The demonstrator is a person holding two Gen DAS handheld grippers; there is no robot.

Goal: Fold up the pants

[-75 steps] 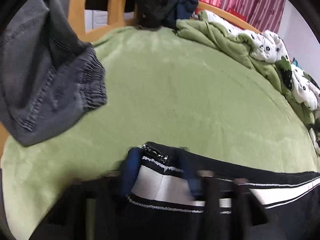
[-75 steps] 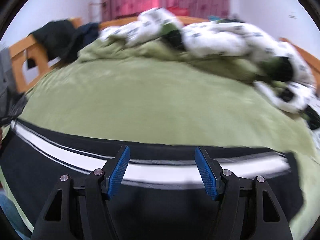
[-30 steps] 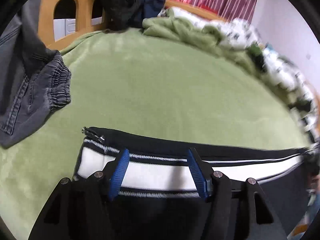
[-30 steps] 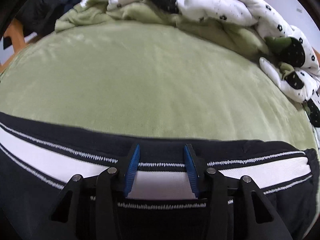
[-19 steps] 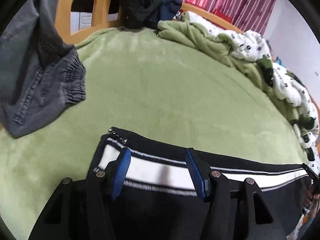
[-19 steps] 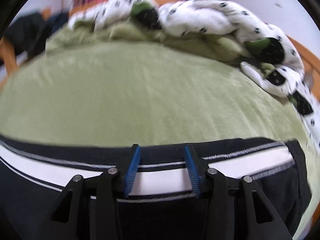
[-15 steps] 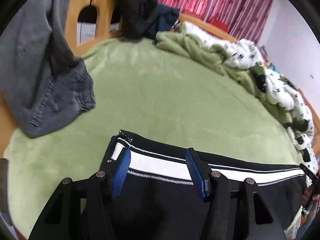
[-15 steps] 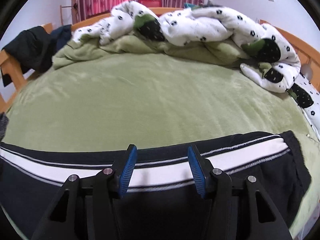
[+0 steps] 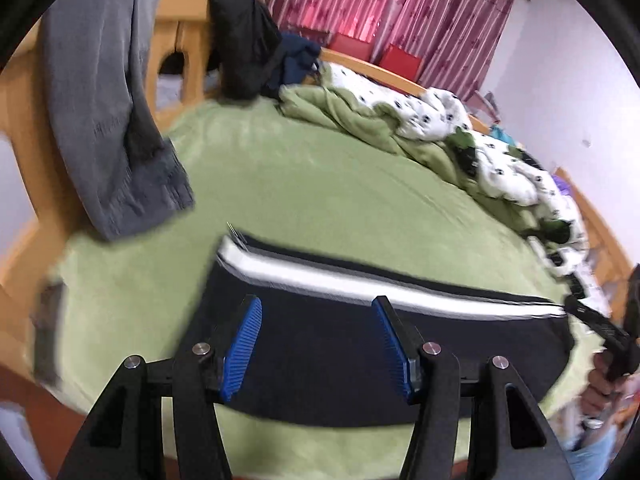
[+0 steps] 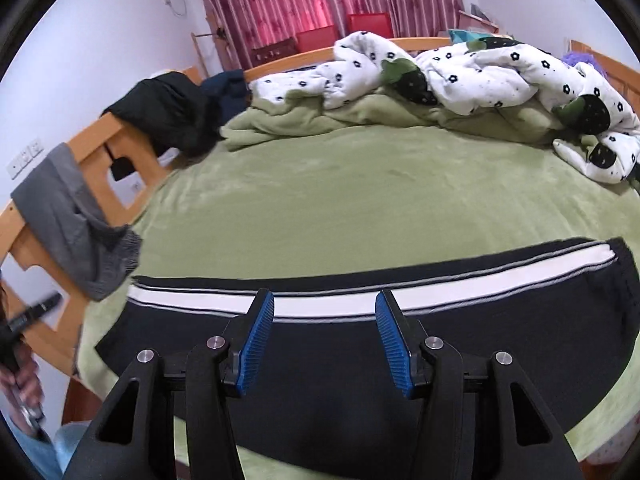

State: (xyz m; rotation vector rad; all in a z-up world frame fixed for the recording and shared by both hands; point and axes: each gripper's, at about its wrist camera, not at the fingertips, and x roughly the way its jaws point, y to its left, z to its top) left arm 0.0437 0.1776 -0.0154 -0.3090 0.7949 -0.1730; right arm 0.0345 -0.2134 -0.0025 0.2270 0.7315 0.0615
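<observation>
Black pants [image 9: 328,336] with a white side stripe lie flat along the near edge of the green bed; they also show in the right wrist view [image 10: 328,364]. My left gripper [image 9: 316,344] is open and empty, raised above the left part of the pants. My right gripper [image 10: 325,342] is open and empty, raised above their middle. Neither gripper touches the cloth.
The green bed cover [image 10: 360,200] stretches beyond the pants. A white flowered quilt [image 10: 480,68] and green blanket are heaped at the far side. Grey jeans [image 9: 108,120] and dark clothes [image 9: 244,48] hang over the wooden bed frame [image 10: 104,148] on the left.
Both grippers have let go of the striped edge, opened and pulled back and up from the pants. The pants now lie flat on the bed.
</observation>
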